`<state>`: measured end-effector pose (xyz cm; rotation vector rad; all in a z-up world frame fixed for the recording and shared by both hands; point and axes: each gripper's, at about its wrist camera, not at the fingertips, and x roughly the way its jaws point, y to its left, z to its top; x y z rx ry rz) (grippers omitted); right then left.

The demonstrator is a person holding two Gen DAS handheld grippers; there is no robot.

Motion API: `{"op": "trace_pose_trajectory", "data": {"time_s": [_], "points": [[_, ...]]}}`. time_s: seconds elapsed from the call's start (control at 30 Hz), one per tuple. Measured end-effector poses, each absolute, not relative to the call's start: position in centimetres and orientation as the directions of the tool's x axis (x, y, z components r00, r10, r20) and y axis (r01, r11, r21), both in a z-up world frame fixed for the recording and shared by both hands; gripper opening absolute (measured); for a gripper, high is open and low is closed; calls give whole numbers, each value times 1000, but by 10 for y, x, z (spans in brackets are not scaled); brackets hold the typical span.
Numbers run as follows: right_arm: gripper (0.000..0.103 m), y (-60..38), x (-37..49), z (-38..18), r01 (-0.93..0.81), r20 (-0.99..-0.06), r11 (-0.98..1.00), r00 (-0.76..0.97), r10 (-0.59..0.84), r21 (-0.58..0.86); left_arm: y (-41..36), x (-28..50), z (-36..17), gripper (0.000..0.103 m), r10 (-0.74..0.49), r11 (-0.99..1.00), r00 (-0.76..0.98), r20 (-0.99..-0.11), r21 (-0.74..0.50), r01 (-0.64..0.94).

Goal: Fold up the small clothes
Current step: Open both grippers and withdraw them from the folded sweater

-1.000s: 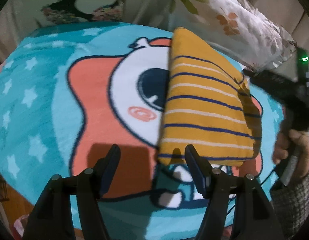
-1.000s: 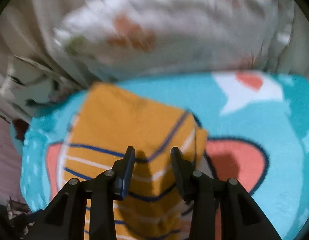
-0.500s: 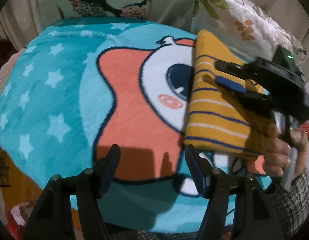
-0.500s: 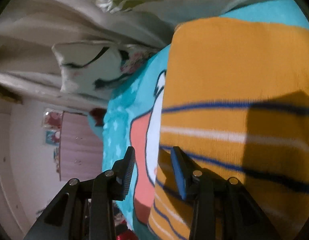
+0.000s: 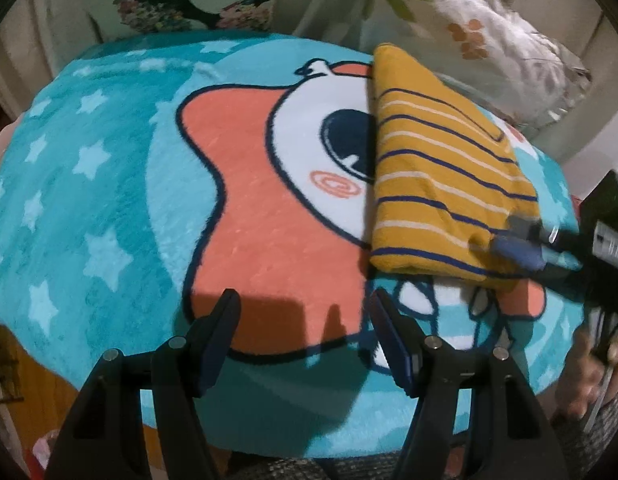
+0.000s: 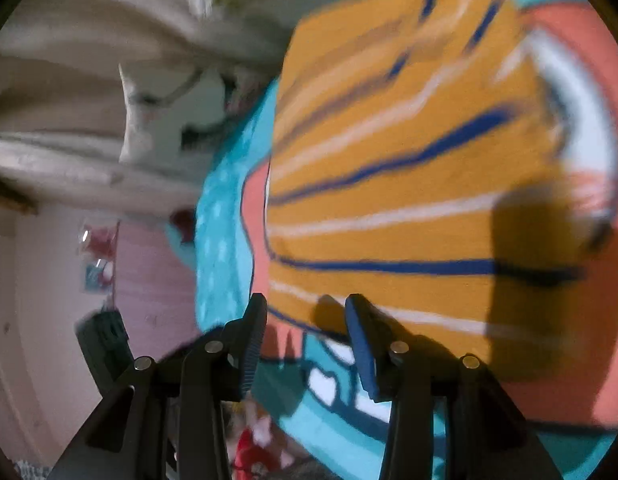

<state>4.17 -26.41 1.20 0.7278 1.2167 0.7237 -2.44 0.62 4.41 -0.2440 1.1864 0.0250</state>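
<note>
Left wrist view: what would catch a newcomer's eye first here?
The folded mustard-yellow striped garment stands out, lying on the right part of the bright teal cartoon blanket. The right gripper reaches in from the right edge at the garment's near right corner, blurred. The left gripper is open in the foreground, over the blanket's orange patch.

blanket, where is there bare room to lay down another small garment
Bare: the blanket's starry teal and coral stretch, bordered by the striped shirt's left edge and the left hand-held gripper. Crowded: the right side, where the shirt lies and the right hand-held gripper reaches in.
</note>
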Motion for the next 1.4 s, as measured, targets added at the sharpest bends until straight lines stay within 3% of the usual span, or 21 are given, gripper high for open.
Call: {"op": "trace_pose_trajectory", "data": {"time_s": [0.13,0.2,0.3,0.37,0.43,0.5,1.07,1.4], "points": [[52,-293,60,35,-53,-552,602,341,761,797,11,-38,49,66,-107,981,394,-913,-160,-105],[52,-300,75,28,-6,-625,679,384,680,734,16,-44,51,66,-101,983,397,-912,-153,-101],[31,-313,85,14,89,-649,678,403,645,730,28,-54,57,67,-92,983,408,-908,-149,-109],[32,-318,73,27,110,-652,690,462,602,715,35,-61,60,70,-81,984,421,-904,-141,-113],[46,-318,59,44,101,-678,740,499,540,665,41,-68,61,70,-70,985,430,-900,-132,-115],[53,-318,43,55,108,-717,795,516,468,597,44,-72,62,70,-69,985,439,-896,-130,-111],[60,-265,-113,46,129,-843,938,490,222,321,29,-114,73,74,-126,991,482,-867,-131,23],[62,-230,-148,28,130,-871,944,439,219,303,42,-145,73,75,-113,993,479,-871,-109,37]]}}
